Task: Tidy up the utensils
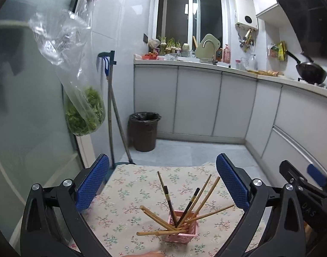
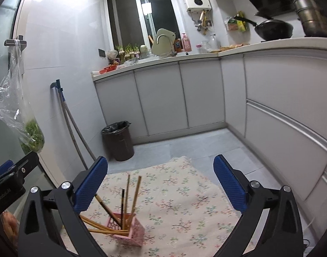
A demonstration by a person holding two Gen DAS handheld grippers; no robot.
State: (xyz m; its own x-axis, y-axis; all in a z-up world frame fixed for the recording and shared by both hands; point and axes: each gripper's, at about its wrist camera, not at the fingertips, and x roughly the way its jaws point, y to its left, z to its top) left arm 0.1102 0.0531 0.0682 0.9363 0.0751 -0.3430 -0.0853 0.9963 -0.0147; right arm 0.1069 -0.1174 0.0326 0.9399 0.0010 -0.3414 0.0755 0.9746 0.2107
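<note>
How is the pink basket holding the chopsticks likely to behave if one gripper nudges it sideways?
The pink basket looks small and openwork, so probably light; a nudge would likely slide or tip it. The chopsticks splay far beyond its rim, some leaning low, which probably makes it top-heavy. The floral cloth beneath may bunch up rather than let it glide.

Chopsticks in basket — (on tablecloth)

Support surface: table covered by floral tablecloth, cream ground, small pink-green sprig print. Cloth reaches far edge, slight bulge at far right corner. Directly on cloth: pink perforated basket, near front edge, holding wooden and dark chopsticks fanned outward. Table stands on grey tiled floor.
</note>
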